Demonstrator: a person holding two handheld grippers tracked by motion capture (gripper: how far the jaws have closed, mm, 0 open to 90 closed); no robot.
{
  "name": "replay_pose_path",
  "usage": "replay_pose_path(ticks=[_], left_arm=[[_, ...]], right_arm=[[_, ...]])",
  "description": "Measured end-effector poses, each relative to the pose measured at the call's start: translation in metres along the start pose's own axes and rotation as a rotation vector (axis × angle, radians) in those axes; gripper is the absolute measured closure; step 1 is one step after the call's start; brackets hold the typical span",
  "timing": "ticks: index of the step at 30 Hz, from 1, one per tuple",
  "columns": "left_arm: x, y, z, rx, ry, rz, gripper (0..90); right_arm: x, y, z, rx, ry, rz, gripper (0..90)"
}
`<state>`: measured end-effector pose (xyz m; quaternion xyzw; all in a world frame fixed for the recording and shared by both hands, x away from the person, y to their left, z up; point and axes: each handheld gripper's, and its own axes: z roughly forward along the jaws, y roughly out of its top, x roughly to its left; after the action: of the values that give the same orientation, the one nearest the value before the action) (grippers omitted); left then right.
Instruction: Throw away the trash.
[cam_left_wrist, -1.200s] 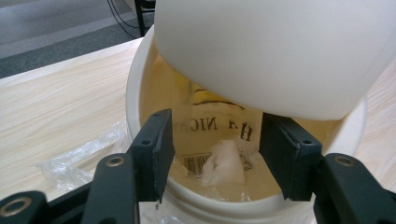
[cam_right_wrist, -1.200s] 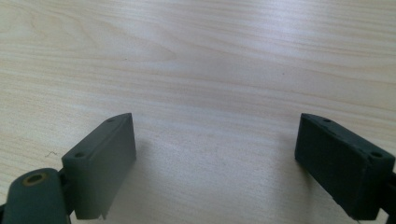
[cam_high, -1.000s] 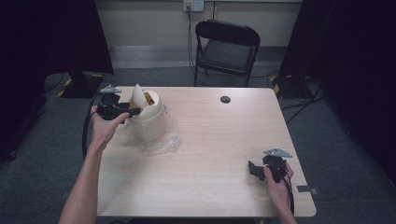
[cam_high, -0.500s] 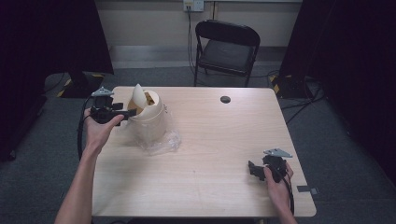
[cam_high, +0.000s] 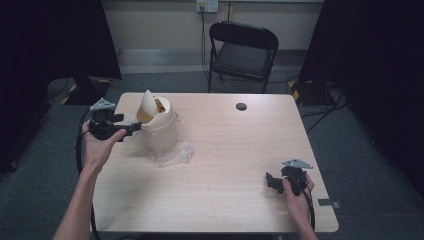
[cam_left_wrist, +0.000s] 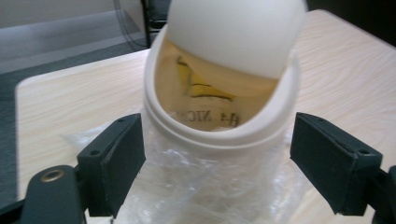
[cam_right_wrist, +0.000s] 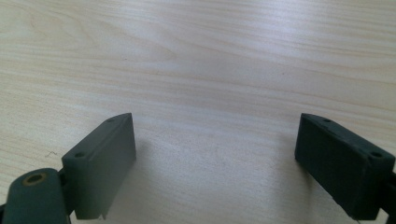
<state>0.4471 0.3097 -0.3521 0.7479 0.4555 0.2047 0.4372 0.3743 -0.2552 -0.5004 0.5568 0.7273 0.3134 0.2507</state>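
High view: small cream bin (cam_high: 159, 125) with a swing lid (cam_high: 148, 102) tipped up stands near the far left corner of the tabletop (cam_high: 220, 150), clear plastic bag (cam_high: 175, 150) bunched round its base. Left gripper (cam_high: 131, 128) sits just beside the bin's left side, jaws have just been opening, nothing between them; it looks like a release after working the lid or liner. Right gripper (cam_high: 270, 181) rests near the near right corner, well apart from the bin. Small black disc (cam_high: 241, 106) near the far edge, chair (cam_high: 245, 50) behind the tabletop. Left gripper view: jaws wide, either side of the bin rim (cam_left_wrist: 219, 135) but not touching it; lid (cam_left_wrist: 233, 32) tilted, yellow scrap (cam_left_wrist: 196, 84) inside, bag (cam_left_wrist: 205, 186) crumpled below. To do this well, back straight off so a jaw doesn't snag the bag or tip the light bin. Right gripper view: jaws wide over bare tabletop (cam_right_wrist: 196, 60), holding nothing; best kept parked.
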Motion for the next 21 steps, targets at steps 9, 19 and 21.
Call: replay_pose_path(ticks=[9, 19, 21], left_arm=[[-0.015, -0.021, -0.013, 0.025, 0.028, 0.018, 16.5], [-0.033, -0.055, -0.028, 0.073, 0.032, 0.074, 17.5], [-0.036, -0.063, -0.027, 0.081, 0.028, 0.080, 17.3]], right_arm=[[0.000, 0.000, 0.000, 0.000, 0.000, 0.000, 11.5], [0.000, 0.000, 0.000, 0.000, 0.000, 0.000, 11.6], [0.000, 0.000, 0.000, 0.000, 0.000, 0.000, 11.6]])
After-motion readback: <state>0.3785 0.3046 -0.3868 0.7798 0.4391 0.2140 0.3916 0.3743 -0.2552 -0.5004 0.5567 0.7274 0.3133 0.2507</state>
